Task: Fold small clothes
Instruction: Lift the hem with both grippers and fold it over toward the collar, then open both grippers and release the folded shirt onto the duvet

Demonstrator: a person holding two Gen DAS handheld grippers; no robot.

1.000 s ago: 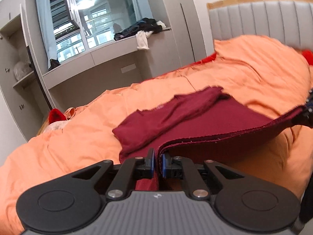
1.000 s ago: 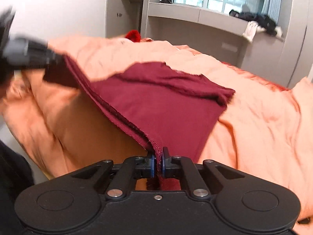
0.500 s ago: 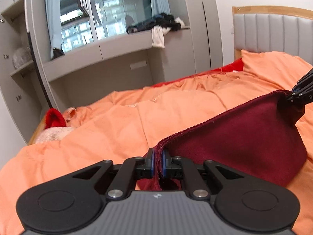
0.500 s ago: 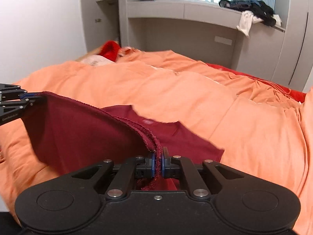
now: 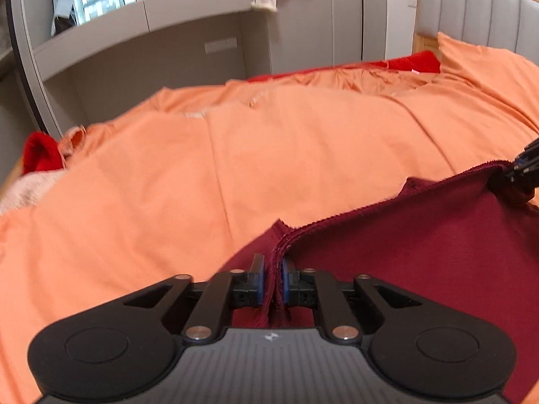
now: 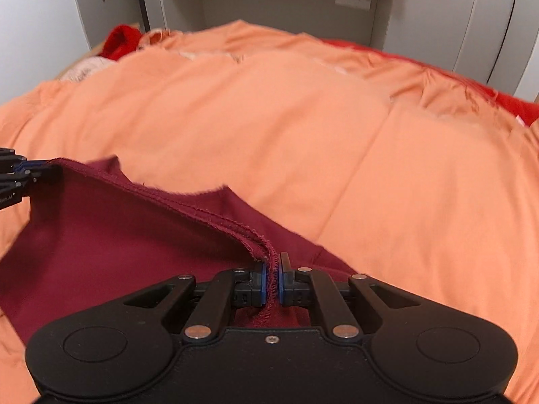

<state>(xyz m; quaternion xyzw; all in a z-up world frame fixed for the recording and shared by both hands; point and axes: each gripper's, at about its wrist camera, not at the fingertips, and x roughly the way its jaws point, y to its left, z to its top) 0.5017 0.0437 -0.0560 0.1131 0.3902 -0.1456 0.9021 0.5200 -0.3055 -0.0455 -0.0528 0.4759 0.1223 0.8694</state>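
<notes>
Maroon knit garment (image 5: 421, 269) — frayed, doubled hem

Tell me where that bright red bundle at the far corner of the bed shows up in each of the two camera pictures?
Left wrist view: the red bundle sits at the far left edge, about mid-height, beside the orange duvet.
Right wrist view: it lies upper left, at the duvet's far edge.
Shared landmark: the pale label on the grey cabinet panel behind the bed, upper middle in the left view, upper right in the right view.
</notes>
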